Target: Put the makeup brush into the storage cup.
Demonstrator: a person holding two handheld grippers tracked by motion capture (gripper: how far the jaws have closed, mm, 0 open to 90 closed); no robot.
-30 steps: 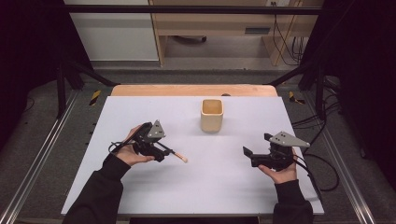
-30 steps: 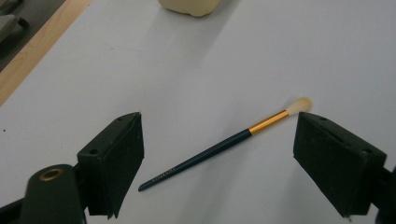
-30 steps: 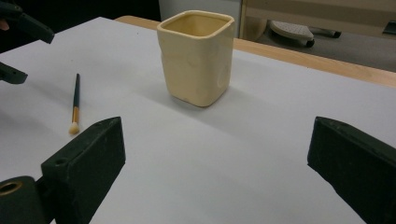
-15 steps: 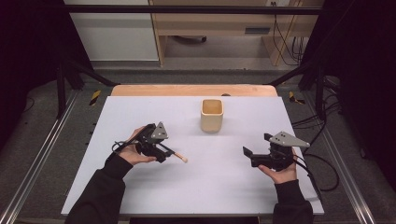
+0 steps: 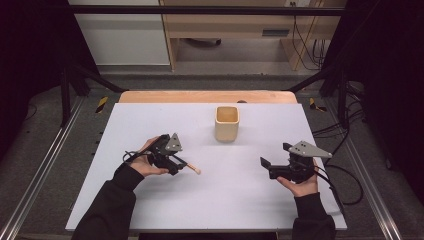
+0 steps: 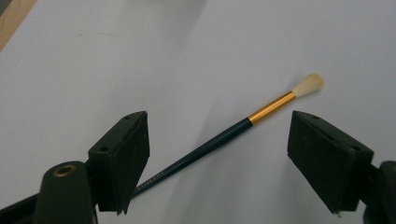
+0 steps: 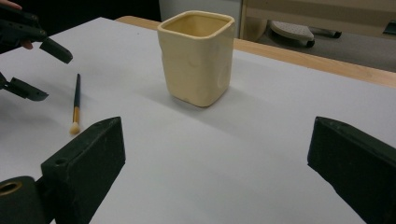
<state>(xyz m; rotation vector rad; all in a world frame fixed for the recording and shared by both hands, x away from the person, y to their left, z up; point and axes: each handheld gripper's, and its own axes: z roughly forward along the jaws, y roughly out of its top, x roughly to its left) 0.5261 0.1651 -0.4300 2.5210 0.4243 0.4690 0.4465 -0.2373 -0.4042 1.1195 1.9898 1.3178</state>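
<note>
A paintbrush [image 6: 224, 135] with a dark blue handle, gold ferrule and pale bristles lies flat on the white table. My left gripper [image 6: 218, 116] is open, one jaw on each side of the handle, touching nothing. From above, the left gripper [image 5: 175, 164] sits at the brush's [image 5: 191, 168] handle end, left of centre. A cream square cup [image 5: 227, 123] stands upright behind the middle. My right gripper [image 5: 266, 167] is held open at the right, empty. In the right gripper view, the right gripper [image 7: 217, 123] faces the cup [image 7: 198, 56], with the brush [image 7: 76, 105] and the left gripper [image 7: 44, 70] at far left.
The white tabletop [image 5: 225, 200] has a wooden strip [image 5: 205, 96] along its far edge. Metal rails [image 5: 45, 165] run along both sides of the table. A cable [image 5: 345, 182] trails off the right side from the right gripper.
The left gripper has edged slightly along the brush handle. The brush, the cup and the right gripper have not moved.
</note>
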